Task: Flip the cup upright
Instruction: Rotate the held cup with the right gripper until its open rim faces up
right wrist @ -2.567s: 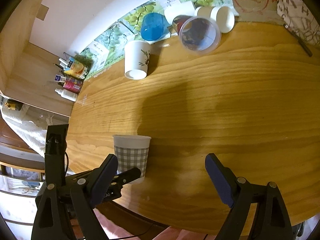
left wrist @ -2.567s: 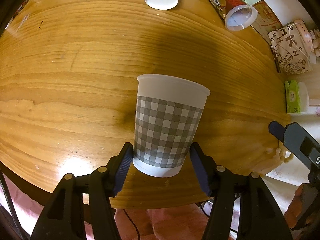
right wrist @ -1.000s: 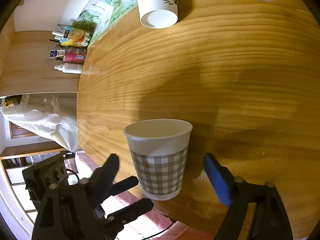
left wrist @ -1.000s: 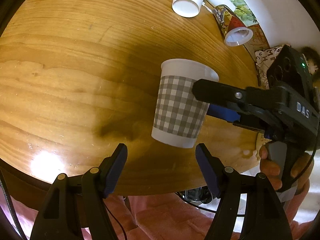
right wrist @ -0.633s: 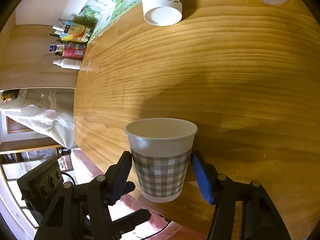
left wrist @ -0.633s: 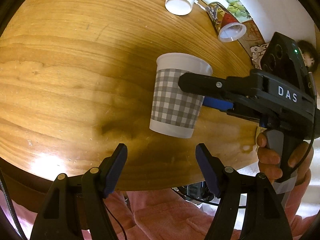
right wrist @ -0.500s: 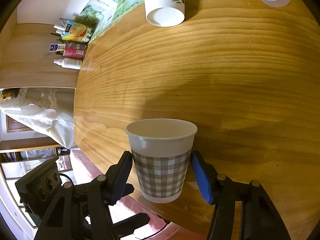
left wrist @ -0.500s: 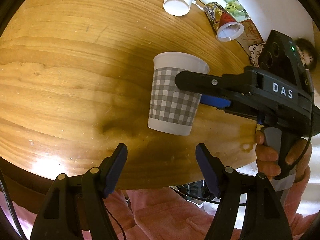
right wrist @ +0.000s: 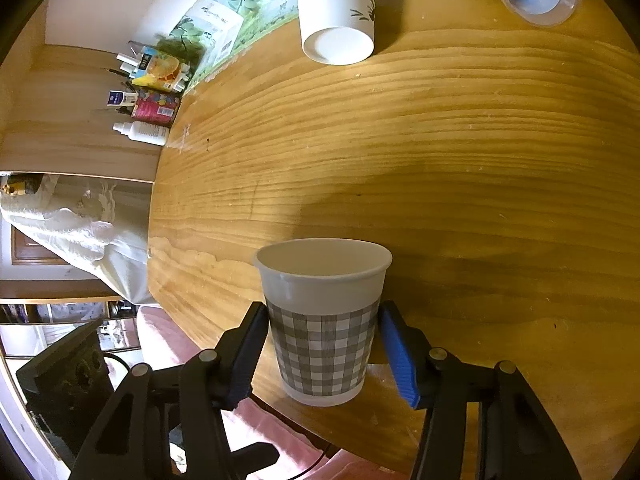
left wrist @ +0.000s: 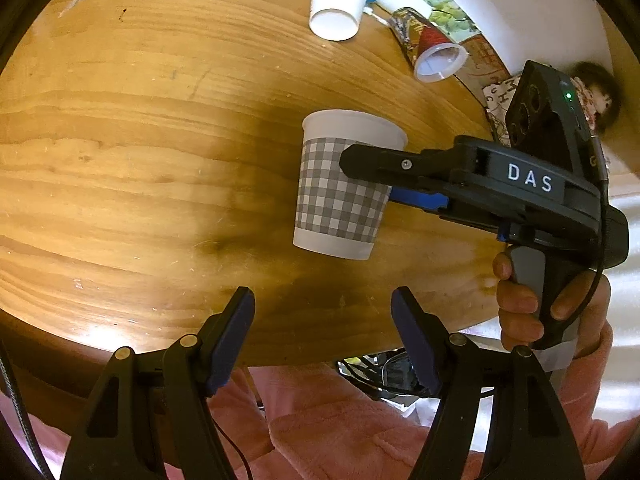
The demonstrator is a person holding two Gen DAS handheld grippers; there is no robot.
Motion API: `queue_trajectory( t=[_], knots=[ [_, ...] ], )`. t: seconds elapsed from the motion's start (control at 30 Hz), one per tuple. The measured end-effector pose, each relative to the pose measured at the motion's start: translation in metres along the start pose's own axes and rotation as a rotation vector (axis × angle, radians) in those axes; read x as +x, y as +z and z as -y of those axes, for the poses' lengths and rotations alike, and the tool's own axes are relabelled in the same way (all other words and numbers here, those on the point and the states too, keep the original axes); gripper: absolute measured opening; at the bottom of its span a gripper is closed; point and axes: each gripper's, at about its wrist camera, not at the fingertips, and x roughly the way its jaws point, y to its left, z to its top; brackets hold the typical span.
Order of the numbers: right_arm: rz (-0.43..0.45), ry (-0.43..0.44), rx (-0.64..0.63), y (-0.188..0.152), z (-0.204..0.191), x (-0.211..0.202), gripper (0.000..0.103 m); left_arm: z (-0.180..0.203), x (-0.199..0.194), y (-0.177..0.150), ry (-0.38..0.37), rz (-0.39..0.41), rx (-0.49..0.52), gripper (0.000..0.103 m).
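The round wooden table (left wrist: 168, 128) carries the grey-and-white checked paper cup (right wrist: 324, 320) near its front edge, mouth up, base on the wood. Since a second ago my right gripper (right wrist: 320, 354) has closed in from a wide spread, and its 2 blue pads now press the cup's checked sides, so I judge the flip finished and only the letting go left. My left gripper (left wrist: 322, 336) has backed away from the cup since 2.6 seconds ago; its fingers stand wide apart, holding and touching nothing, well short of the cup.
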Motion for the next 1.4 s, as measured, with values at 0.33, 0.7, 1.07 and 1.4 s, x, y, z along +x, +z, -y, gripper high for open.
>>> queue_trajectory(
  t=[0.33, 0.7, 1.07, 1.4],
  knots=[
    [0.121, -0.065, -0.014, -0.018, -0.008, -0.022, 0.057, 0.009, -0.008, -0.008, 0.004, 0.007, 0.055, 0.074],
    [0.354, -0.129, -0.012, -0.045, -0.01, -0.051, 0.057, 0.018, -0.019, -0.024, 0.0, 0.014, 0.132, 0.074],
    [0.744, -0.176, -0.056, -0.084, -0.008, -0.067, 0.057, 0.011, -0.025, -0.038, 0.025, 0.026, 0.16, 0.074],
    [1.031, -0.284, -0.155, -0.117, -0.011, -0.056, 0.057, 0.001, -0.03, -0.047, 0.047, 0.043, 0.184, 0.074]
  ],
)
